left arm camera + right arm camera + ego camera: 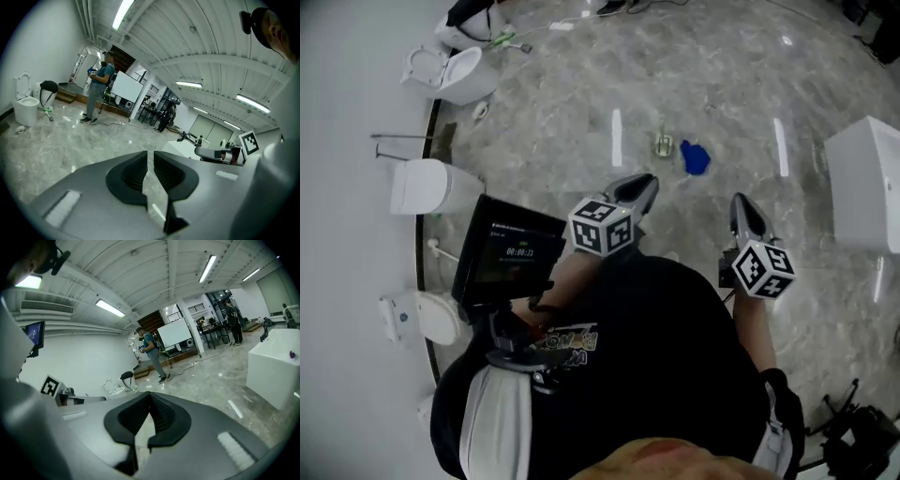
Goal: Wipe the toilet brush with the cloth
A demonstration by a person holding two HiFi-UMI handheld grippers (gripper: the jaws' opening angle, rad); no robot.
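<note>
Left tongs [642, 184] parted by a slim gap, right tongs [741, 202] pressed together, both empty and well above the floor [581, 112]. Ahead on it, cloth [695, 157] in a blue crumple just beside a small pale thing, probably the brush [664, 143]: cloth likely soft and light, easy to pinch at any raised fold; brush likely light, stiff and apt to tip, so best taken by the handle, too small to make out here. Nothing between tongs and these; toilets [450, 73] along the left wall and white box [862, 187] at right, well apart.
</note>
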